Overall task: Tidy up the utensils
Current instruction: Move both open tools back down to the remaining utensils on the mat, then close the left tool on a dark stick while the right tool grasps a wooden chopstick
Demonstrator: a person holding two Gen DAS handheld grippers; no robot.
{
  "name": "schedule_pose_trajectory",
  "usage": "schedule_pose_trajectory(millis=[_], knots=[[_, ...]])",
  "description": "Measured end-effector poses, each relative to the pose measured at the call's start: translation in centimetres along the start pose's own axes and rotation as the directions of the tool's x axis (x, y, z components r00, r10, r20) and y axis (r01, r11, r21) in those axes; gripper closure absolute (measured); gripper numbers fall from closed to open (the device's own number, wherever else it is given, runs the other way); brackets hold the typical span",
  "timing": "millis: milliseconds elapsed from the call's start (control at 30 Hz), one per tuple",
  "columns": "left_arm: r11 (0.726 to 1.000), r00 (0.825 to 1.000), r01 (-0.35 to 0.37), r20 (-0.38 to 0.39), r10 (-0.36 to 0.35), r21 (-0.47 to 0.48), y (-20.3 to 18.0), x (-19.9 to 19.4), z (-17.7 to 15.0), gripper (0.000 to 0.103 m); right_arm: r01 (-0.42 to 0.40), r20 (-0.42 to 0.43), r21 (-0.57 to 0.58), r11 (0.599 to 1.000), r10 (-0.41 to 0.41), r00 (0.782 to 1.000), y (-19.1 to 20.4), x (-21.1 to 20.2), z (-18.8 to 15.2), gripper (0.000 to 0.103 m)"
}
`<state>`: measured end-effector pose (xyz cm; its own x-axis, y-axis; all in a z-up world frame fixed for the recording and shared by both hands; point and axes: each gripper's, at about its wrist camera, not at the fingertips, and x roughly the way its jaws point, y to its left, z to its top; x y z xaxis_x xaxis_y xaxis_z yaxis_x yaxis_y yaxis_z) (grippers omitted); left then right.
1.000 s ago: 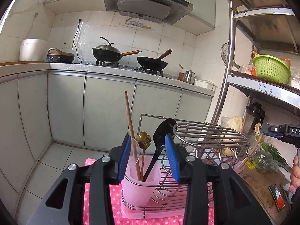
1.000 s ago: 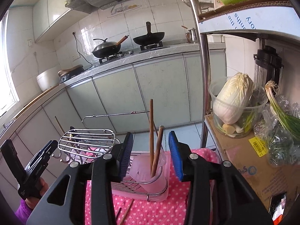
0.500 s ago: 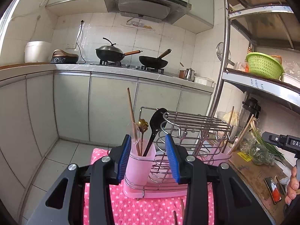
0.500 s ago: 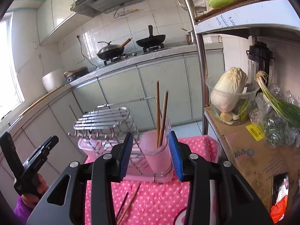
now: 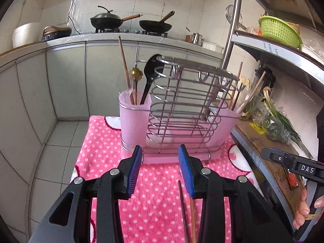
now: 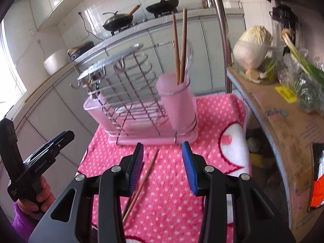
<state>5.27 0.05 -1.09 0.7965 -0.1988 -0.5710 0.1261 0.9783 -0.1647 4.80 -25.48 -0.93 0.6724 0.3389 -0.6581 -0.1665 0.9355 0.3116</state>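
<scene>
A wire utensil rack (image 5: 182,105) with pink cups stands on a pink dotted cloth (image 5: 158,198). Its left cup (image 5: 134,119) holds a chopstick, a gold spoon (image 5: 137,75) and a black spoon (image 5: 152,66). Its right cup (image 6: 178,105) holds two chopsticks (image 6: 180,46). A pair of loose chopsticks (image 6: 141,184) lies on the cloth, also in the left wrist view (image 5: 187,212). My left gripper (image 5: 160,168) is open and empty above the cloth. My right gripper (image 6: 163,162) is open and empty, just right of the loose chopsticks.
A steel shelf unit (image 5: 232,40) stands to the right with a green basket (image 5: 278,31), cabbage (image 6: 253,48) and green onions (image 6: 303,60). Kitchen cabinets and a stove with two woks (image 5: 107,20) line the far wall.
Both grippers have pulled back and tilted down, so the rack sits farther off and the cloth and loose chopsticks have come into view. Both stay open.
</scene>
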Motion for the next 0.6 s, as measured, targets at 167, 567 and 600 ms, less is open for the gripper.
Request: schedule_pose_trajectory(millis=[167, 567, 600], knots=[[1.0, 0.993, 0.023, -0.113, -0.025, -0.012, -0.2, 2.0, -1.7, 0.07, 0.001, -0.068, 0.021, 1.0, 0.001, 0.998, -0.2, 1.7, -2.2, 0.063], [0.99, 0.897, 0.101, -0.421, -0.133, -0.097, -0.9, 9.5, -4.2, 0.089, 0.01, -0.144, 0.076, 0.997, 0.001, 0.99, -2.2, 4.2, -4.1, 0.063], [0.991, 0.889, 0.102, -0.438, -0.132, -0.091, -1.2, 10.2, -4.2, 0.089, 0.011, -0.147, 0.078, 0.997, 0.001, 0.989, -2.3, 4.4, -4.2, 0.063]])
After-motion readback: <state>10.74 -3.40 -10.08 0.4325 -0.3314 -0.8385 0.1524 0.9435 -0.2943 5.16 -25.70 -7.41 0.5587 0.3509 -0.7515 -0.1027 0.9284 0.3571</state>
